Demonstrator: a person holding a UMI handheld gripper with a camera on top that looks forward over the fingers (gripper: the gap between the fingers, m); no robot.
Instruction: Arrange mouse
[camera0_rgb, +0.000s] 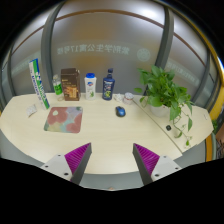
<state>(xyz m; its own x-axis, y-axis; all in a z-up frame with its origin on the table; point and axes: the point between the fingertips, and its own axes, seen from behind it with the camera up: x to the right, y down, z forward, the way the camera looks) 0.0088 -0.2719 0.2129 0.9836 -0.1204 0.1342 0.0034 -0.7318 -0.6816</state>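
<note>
The gripper (111, 160) hung above the near edge of the pale desk (100, 135) with its fingers spread wide apart and nothing between them, the purple pads (78, 156) facing each other across bare desk. The mouse (120, 111), dark blue, lay well beyond the fingers, past the middle of the desk and directly on its surface. A patterned mouse pad (63, 119) lay apart from it to the left, at a slight angle. Along the far edge stood a brown box (70, 82), a white container with a blue lid (90, 85) beside it, and a dark bottle (108, 85), with a green-and-white carton (36, 78) farther left. A leafy potted plant (165, 95) occupied the right end of the desk. Behind everything ran a glass wall bearing a line of pale lettering.
</note>
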